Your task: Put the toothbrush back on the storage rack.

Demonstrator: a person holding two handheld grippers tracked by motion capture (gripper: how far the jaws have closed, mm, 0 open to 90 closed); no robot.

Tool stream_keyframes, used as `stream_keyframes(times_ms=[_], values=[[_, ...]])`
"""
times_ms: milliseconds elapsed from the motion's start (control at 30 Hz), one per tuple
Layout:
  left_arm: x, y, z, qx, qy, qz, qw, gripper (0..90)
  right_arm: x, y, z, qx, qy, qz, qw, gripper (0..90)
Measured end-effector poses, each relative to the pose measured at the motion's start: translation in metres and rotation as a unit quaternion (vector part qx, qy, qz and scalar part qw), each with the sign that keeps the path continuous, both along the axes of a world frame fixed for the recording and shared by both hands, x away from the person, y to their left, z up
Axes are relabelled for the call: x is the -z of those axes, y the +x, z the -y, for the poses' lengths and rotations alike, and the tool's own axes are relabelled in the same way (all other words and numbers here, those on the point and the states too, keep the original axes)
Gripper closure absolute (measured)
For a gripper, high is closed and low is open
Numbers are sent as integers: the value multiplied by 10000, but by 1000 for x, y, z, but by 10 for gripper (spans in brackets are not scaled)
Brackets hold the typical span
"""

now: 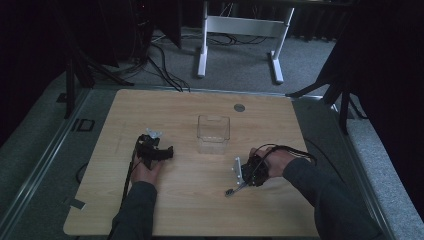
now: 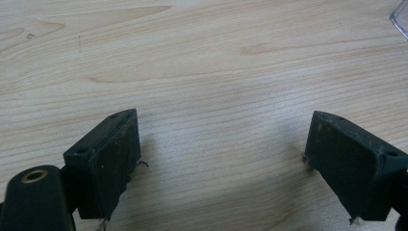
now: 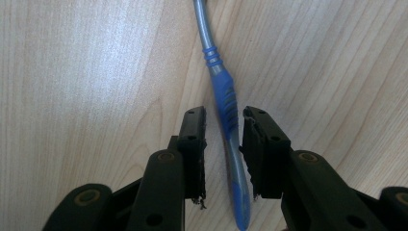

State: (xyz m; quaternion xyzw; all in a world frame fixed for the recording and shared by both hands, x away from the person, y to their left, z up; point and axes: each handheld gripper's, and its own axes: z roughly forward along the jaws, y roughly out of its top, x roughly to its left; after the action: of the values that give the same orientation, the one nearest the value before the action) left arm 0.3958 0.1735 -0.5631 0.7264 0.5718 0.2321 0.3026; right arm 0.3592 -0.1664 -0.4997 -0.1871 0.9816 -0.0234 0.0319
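- High view: the person's right gripper [image 1: 239, 181] points down at the wooden table [image 1: 190, 210], over a thin toothbrush [image 1: 233, 190] that lies flat near the table's front right. The left gripper [image 1: 161, 150] rests on the table at the left, apart from the work. A clear plastic container [image 1: 213, 134] stands between the two hands, a little farther back (a likely place for the brush to go, though that is a guess).
- Left gripper view: its two pads [image 2: 108, 163] stand wide apart over bare wood with nothing between them. A corner of the clear container [image 2: 400, 17] shows at the upper right.
- Right gripper view: the right gripper [image 3: 224, 120] straddles the toothbrush [image 3: 227, 103] at its blue grip section; the silver-grey neck runs away toward the top. The jaws are narrowed to a slim gap, one on each side of the handle, but thin slits of wood show on both sides, so I judge the pads [image 3: 195, 144] not yet pressing on it.
- To do this step well: keep the hand low and steady, close squarely on the ribbed blue part so the flat handle does not roll or skid, and lift only once both pads bear.
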Motion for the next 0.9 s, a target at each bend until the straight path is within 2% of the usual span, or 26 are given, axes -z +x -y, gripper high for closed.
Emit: stream_keyframes(times_ms=[900], values=[[0,0,0,0,0,0,10000,124,9,5,-8,24,-229,-168,9996,725]])
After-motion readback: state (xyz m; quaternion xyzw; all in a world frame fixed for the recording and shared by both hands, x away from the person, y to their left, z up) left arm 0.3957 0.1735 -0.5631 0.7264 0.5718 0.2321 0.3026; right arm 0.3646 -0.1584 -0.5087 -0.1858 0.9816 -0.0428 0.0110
